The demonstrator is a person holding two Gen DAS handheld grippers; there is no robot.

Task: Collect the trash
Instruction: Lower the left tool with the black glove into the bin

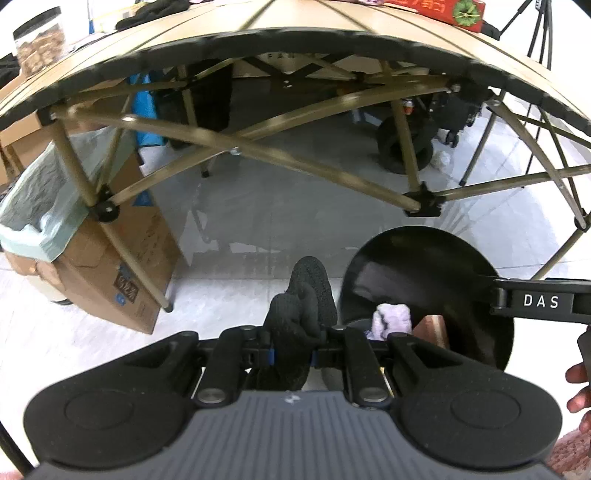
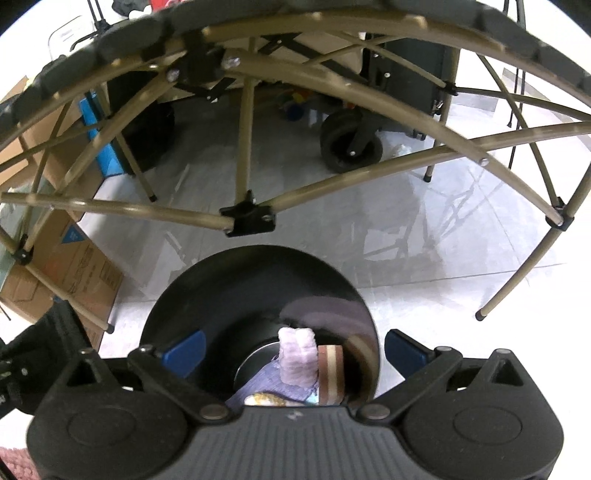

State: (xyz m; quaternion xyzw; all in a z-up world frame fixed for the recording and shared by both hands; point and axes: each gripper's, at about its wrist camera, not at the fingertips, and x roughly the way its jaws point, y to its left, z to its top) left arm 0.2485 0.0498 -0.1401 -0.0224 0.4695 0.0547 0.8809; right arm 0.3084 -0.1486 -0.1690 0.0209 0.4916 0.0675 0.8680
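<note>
My left gripper (image 1: 291,354) is shut on a black knit glove (image 1: 303,299) that sticks up from between its jaws, over the pale floor. To its right hangs a black bowl (image 1: 406,273), tilted, with the right gripper's finger (image 1: 539,301) at its rim. In the right wrist view my right gripper (image 2: 294,350) spans that bowl (image 2: 258,280) with its blue pads (image 2: 184,350) spread wide at the sides. Inside the bowl lie a crumpled lavender tissue (image 2: 297,354), a brown striped piece (image 2: 330,373) and other wrappers. A cardboard box (image 1: 122,258) lined with a pale green bag (image 1: 37,206) stands at the left.
Both grippers are low in front of a folding table (image 1: 295,22) whose tan crossed struts (image 1: 258,151) and legs fill the space ahead. A cart wheel (image 1: 402,147) and dark cases stand behind it. A person's fingers (image 1: 580,387) show at the right edge.
</note>
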